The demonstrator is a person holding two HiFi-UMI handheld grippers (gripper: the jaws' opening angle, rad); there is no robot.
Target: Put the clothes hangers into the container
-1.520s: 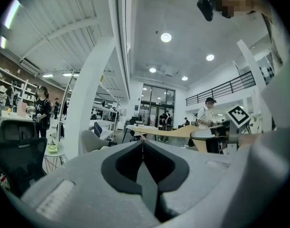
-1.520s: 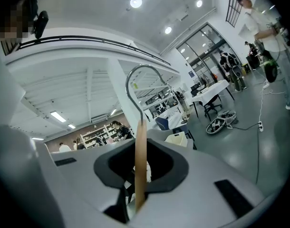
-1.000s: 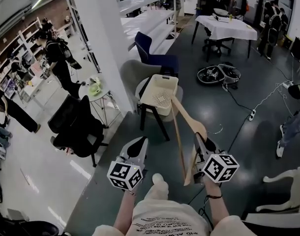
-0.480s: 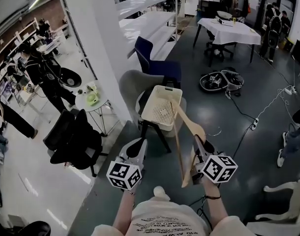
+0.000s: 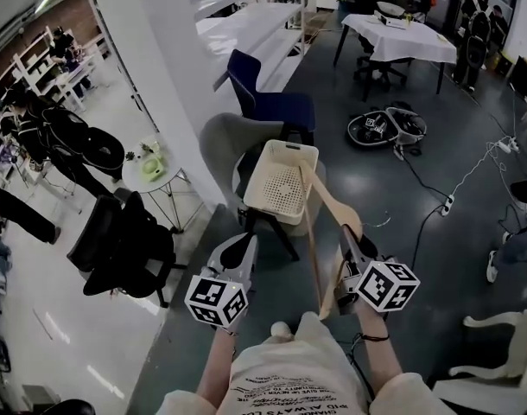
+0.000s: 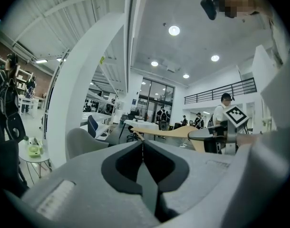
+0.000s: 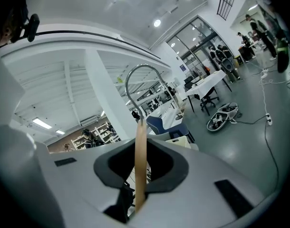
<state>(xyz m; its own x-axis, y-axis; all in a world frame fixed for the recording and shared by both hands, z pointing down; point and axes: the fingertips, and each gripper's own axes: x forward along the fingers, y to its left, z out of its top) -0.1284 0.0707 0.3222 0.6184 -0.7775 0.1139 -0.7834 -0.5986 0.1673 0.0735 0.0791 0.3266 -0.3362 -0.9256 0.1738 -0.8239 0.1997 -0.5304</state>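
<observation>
A wooden clothes hanger (image 5: pixel 331 207) with a metal hook (image 7: pixel 140 72) stands tilted in my right gripper (image 5: pixel 348 242), whose jaws are shut on its wood (image 7: pixel 140 160). The hanger's upper arm reaches toward a cream perforated basket (image 5: pixel 291 148) that sits on a grey chair (image 5: pixel 225 137) ahead of me. My left gripper (image 5: pixel 238 247) is held level to the left of the hanger. In the left gripper view its jaws (image 6: pixel 143 144) are shut with nothing between them, and the hanger (image 6: pixel 169 133) and the right gripper (image 6: pixel 216 137) show to the right.
A white pillar (image 5: pixel 160 76) rises just left of the basket. A blue chair (image 5: pixel 268 98) stands behind it, and a black office chair (image 5: pixel 125 240) and a small round table (image 5: pixel 151 167) are at the left. Cables (image 5: pixel 436 206) and round gear (image 5: pixel 389 128) lie on the floor to the right.
The head view has shifted a little and the people at the left have walked on. Both grippers keep their pose, and the hanger stays in the right one.
</observation>
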